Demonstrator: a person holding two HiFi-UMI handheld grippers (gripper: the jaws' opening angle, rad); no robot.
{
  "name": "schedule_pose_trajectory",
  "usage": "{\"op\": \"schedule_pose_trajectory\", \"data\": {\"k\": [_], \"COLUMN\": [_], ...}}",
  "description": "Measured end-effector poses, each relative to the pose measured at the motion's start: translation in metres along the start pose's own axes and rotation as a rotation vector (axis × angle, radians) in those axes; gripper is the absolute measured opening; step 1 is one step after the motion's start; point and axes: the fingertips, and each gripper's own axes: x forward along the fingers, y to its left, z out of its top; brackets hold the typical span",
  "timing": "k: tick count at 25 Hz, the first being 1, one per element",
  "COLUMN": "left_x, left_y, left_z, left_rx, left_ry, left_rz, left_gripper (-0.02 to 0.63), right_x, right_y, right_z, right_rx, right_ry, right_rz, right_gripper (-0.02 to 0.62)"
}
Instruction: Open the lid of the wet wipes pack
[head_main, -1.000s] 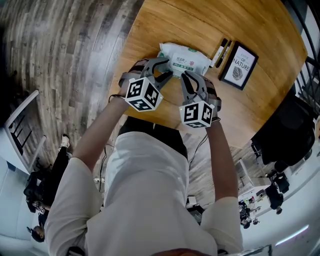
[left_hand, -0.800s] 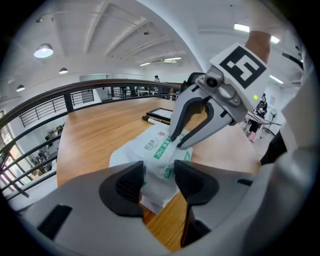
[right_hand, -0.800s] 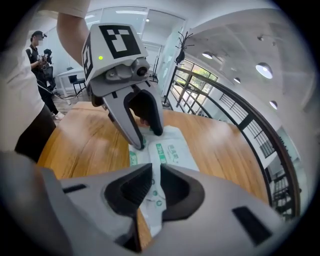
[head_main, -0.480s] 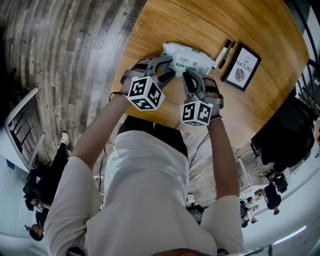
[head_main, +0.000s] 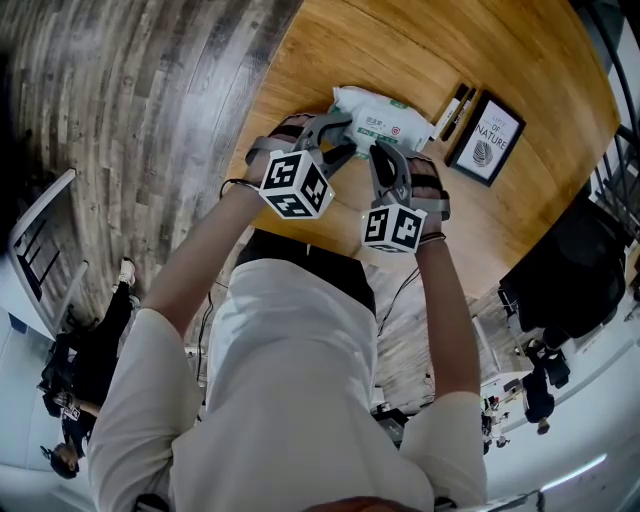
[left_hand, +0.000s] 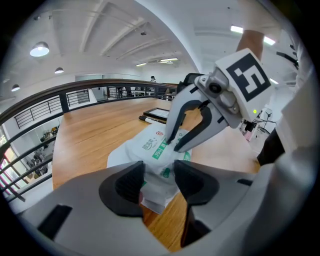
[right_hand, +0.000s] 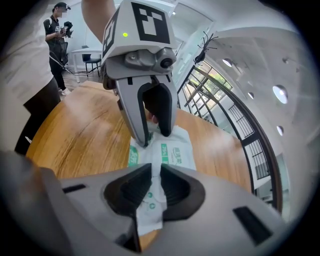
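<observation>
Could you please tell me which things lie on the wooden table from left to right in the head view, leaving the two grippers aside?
wet wipes pack → two markers → framed picture

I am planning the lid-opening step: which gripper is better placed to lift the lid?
Right, probably: the right gripper pinches thin film on the wet wipes pack; the left gripper only holds its end.
</observation>
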Motion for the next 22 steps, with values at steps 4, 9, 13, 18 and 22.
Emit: {"op": "schedule_pose_trajectory", "data": {"k": [4,9,13,18,22], "left_x": [0.0,0.002,0.002,0.001,0.001], "left_y": [0.0,-0.001,-0.002,-0.002,-0.001], "left_z": [0.0,-0.001,-0.002,-0.002,-0.002], "left_rx": [0.018,0.039,0.056,0.057,0.051], "left_ry": [0.003,-0.009,-0.005,-0.002,0.003], "left_rz": [0.001,0.007,0.01,0.01,0.007], "left_gripper": [0.189,0.189,0.192,0.192,0.19], "right_x": [0.0,0.0,-0.005,-0.012,-0.015], "right_y": [-0.003,-0.003,-0.007,-0.011,-0.014], "right_z": [0.001,0.001,0.003,0.008,0.009], "right_rx": [-0.004,0.002,0.027,0.069,0.096], "right_ry": [0.016,0.024,0.01,-0.003,-0.01], "right_rz": [-0.023,-0.007,0.01,0.009,0.014], "right_gripper": [0.046,0.046,0.046,0.046,0.046]}}
